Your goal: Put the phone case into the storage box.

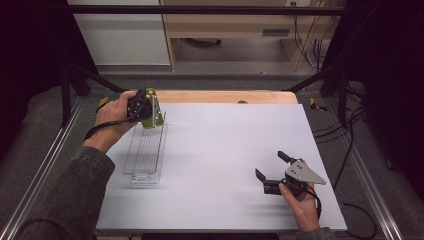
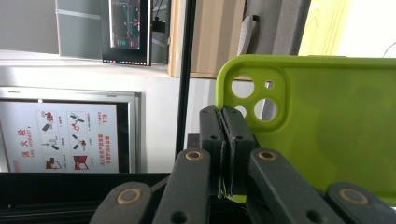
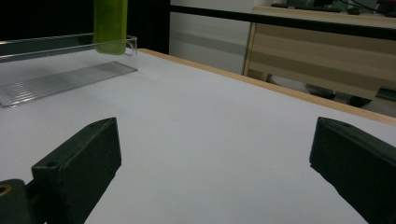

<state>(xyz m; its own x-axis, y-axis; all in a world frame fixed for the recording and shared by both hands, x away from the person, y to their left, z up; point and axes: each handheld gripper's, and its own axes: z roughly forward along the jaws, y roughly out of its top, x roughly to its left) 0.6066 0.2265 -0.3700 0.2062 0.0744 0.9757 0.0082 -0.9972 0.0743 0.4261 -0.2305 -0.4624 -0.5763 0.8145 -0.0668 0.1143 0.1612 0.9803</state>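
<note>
While the right tool [image 1: 270, 168] rests low on the worktop [image 1: 225, 150] at the person's side, well apart from the clear tray [image 1: 145, 150] and across the sheet from it, its two black jaws stand wide apart with nothing between them, and the right gripper view looks past them over bare surface toward that tray. Farther out, the tray lies lengthwise along the left part of the worktop, a long transparent rack with a ribbed floor and low walls. At the tray's far end the left tool [image 1: 145, 112] is clamped tight on the green phone case [image 1: 151, 112], its pads pinching one edge of the case beside the camera cutouts, as the left gripper view [image 2: 223, 140] shows with the case [image 2: 327, 130] spreading off to one side. The case hangs upright over the far end of the tray, its lower edge at or just above the tray's rim; whether it already touches the ribs I cannot tell. The step in hand looks like setting the case on edge into the tray's slots. The next move would call for lowering the case straight down so that its bottom edge drops into one groove, keeping it upright and parallel to the ribs, and parting the jaws only once it stands. The light tray could slide, so the free tool may need to steady its near end.
</note>
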